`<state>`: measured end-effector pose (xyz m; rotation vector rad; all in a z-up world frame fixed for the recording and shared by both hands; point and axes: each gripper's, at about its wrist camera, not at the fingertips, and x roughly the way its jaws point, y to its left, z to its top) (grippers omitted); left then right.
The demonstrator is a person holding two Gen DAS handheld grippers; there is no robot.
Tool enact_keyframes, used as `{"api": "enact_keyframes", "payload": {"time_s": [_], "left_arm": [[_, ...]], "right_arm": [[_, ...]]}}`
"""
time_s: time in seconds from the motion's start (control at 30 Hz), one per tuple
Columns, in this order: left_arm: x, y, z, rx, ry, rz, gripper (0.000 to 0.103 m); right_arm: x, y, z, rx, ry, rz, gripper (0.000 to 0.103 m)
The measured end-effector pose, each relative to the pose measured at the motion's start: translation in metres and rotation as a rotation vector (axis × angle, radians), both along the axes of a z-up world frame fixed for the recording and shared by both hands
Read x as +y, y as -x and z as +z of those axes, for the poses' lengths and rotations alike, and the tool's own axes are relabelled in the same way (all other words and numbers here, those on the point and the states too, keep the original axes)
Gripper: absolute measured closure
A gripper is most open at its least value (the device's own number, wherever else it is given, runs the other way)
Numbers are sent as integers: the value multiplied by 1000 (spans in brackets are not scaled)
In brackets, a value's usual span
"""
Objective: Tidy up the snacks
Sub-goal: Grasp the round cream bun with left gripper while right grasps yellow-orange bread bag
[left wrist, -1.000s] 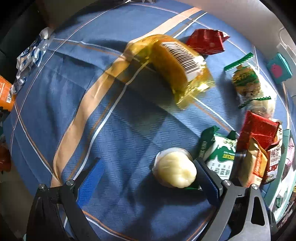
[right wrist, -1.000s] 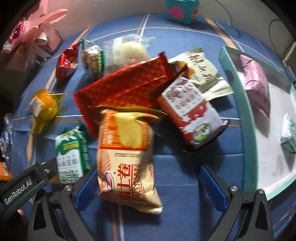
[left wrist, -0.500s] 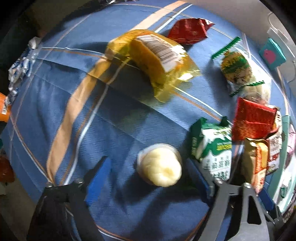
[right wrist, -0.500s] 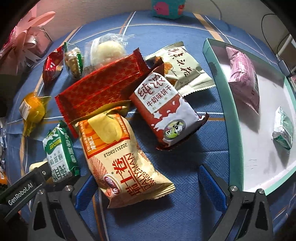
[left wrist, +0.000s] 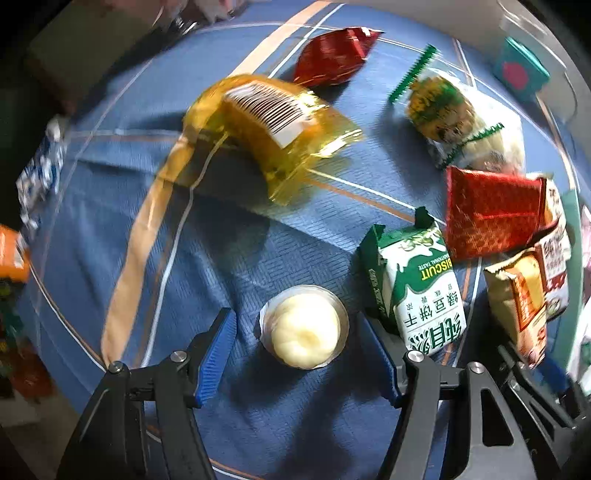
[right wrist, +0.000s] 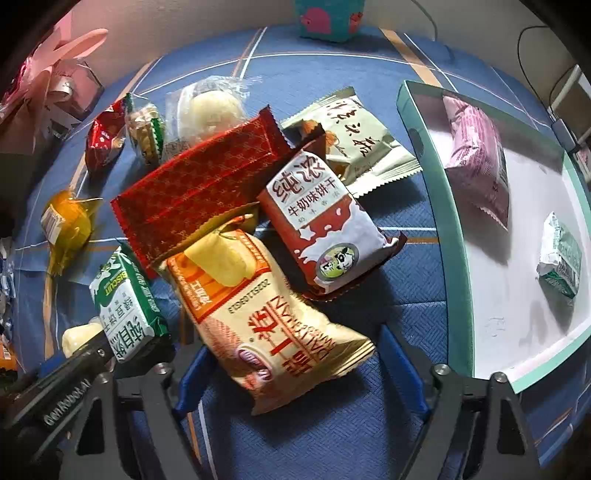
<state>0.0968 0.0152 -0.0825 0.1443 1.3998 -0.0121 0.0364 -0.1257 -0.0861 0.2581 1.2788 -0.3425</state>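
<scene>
Jaws: left gripper [left wrist: 301, 354] closing, blue pads either side of a round pale pastry in a clear cup [left wrist: 303, 326], a gap showing on both sides, not yet pressing. Right gripper [right wrist: 299, 373] also closing, pads flanking the lower end of a cream-and-orange swiss-roll bag [right wrist: 266, 317]; left pad just beside the bag's edge, right pad apart from it.

Blue tablecloth [left wrist: 122, 177] with tan and white stripes carries everything.

Teal-rimmed white tray [right wrist: 458, 236] at the cloth's right edge holds a pink packet [right wrist: 476, 162] towards its far end and a small green-white packet [right wrist: 559, 256] nearer.

Loose pile in mid-cloth: long red patterned wrapper [right wrist: 199, 192] overlapping the swiss-roll bag's top; red-and-white milk biscuit packet [right wrist: 325, 225] tilted to its right; pale green packet [right wrist: 362, 136] behind that.

Green-white biscuit packet [left wrist: 417, 291] lies just right of the pastry cup, near the left gripper's right pad.

Yellow cellophane cake with barcode label [left wrist: 269, 129] sits further out towards the far left.

Small red pouch [left wrist: 332, 55], a green-edged clear packet [left wrist: 439, 107] and a clear-wrapped pale bun [right wrist: 210, 107] lie near the far edge.

Teal box with pink motif [right wrist: 327, 18] stands at the far edge.
</scene>
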Motion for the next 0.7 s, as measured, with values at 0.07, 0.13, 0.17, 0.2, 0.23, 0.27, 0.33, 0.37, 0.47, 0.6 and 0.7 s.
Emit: {"api": "enact_keyframes", "payload": {"time_s": [0.07, 0.13, 0.17, 0.2, 0.23, 0.27, 0.33, 0.37, 0.47, 0.6, 0.7], "left_arm": [[-6, 0, 1, -9, -24, -18, 34], [-12, 1, 3, -25, -66, -43, 34], [-15, 1, 4, -30, -85, -59, 34], [-17, 1, 4, -26, -84, -65, 34], [-19, 1, 3, -17, -69, -64, 34], [-24, 1, 2, -6, -43, -56, 41], [-21, 0, 2, 14, 24, -35, 51], [-20, 0, 2, 20, 41, -22, 52], [-20, -1, 2, 29, 72, -2, 53], [-13, -3, 4, 38, 101, 21, 53], [-10, -5, 8, 21, 98, 28, 53]], "right_arm": [[3, 2, 4, 0, 0, 5, 21], [6, 0, 3, 4, 3, 12, 22], [8, 1, 4, 5, 4, 16, 22], [10, 0, 4, 7, 2, 22, 23], [12, 1, 5, 8, -7, 29, 23], [14, -1, 5, 8, -25, 35, 23], [16, -4, 6, 3, -75, 51, 23], [17, -3, 7, 2, -96, 58, 24], [16, -3, 13, -4, -178, 67, 26], [11, -2, 20, -22, -185, 51, 28], [12, -6, 24, -33, -133, 70, 28]]}}
